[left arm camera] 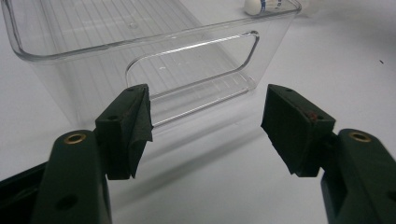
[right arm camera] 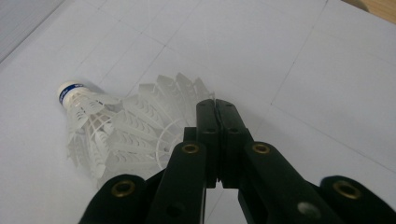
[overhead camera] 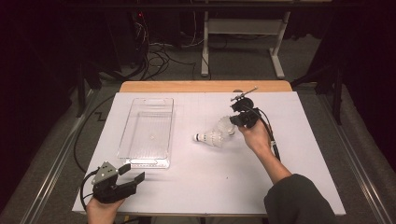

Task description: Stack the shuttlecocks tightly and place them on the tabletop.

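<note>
A white feather shuttlecock [overhead camera: 212, 136] with a blue-banded cork lies on the white table, cork toward the clear tray [overhead camera: 125, 133]. My right gripper [overhead camera: 237, 120] meets its skirt from the right. In the right gripper view the shuttlecock [right arm camera: 126, 126] lies just beyond the jaws, and the right gripper [right arm camera: 215, 103] is shut, its tips pinching the skirt's rim. My left gripper [overhead camera: 132, 172] rests near the table's front left corner. In its own view the left gripper [left arm camera: 205, 121] stands open with nothing between the jaws, facing the tray's [left arm camera: 187, 60] handle end.
The tray is an empty clear plastic bin on the left half of the white table sheet [overhead camera: 201, 177]. A wooden table edge [overhead camera: 205, 86] runs along the back. Cables [overhead camera: 268, 128] trail from both grippers. A desk frame [overhead camera: 280, 51] and wires are on the floor beyond.
</note>
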